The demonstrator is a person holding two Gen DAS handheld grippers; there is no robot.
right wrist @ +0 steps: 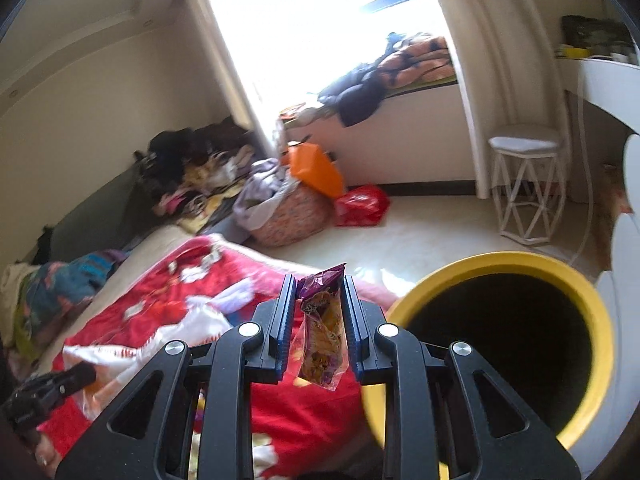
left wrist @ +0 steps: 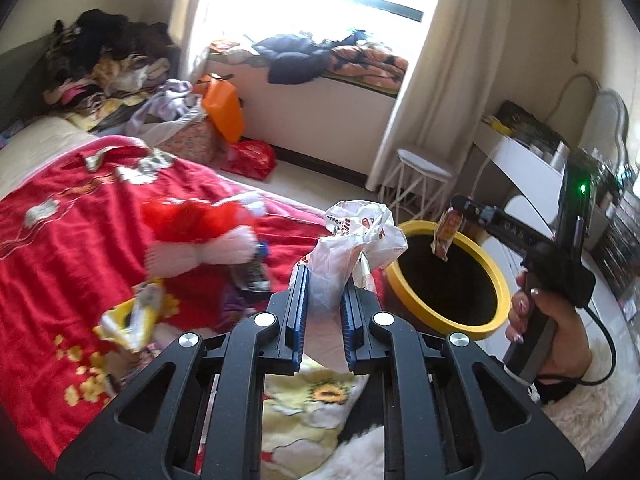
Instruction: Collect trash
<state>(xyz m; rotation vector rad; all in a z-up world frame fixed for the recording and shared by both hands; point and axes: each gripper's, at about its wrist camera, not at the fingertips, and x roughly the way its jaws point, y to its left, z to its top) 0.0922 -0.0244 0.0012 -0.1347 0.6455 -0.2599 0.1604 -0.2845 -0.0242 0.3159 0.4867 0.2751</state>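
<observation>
Left gripper: our left gripper (left wrist: 323,280) has its blue-padded fingers (left wrist: 299,300) clamped on a crumpled white plastic bag with red print (left wrist: 356,236), which bulges up above the fingertips.
Right gripper: our right gripper (right wrist: 318,300) pinches a purple and yellow snack wrapper (right wrist: 322,332) between its pads; the wrapper hangs down below them.
Right gripper from the left camera: we see the right gripper (left wrist: 460,206) held by the right hand (left wrist: 552,332), with the wrapper (left wrist: 445,236) dangling over the bin opening.
Bin: a round yellow-rimmed trash bin with a dark inside (left wrist: 494,280) stands just beside the bed, to the right of both tools; it also shows in the right wrist view (right wrist: 600,320).
Bed: a red patterned blanket (left wrist: 72,240) covers it, with a red and white plush toy (left wrist: 200,236) and a yellow wrapper (left wrist: 132,316) lying on top.
Further back: a white wire-legged stool (right wrist: 526,184) and a red plastic bag on the floor (right wrist: 362,206).
</observation>
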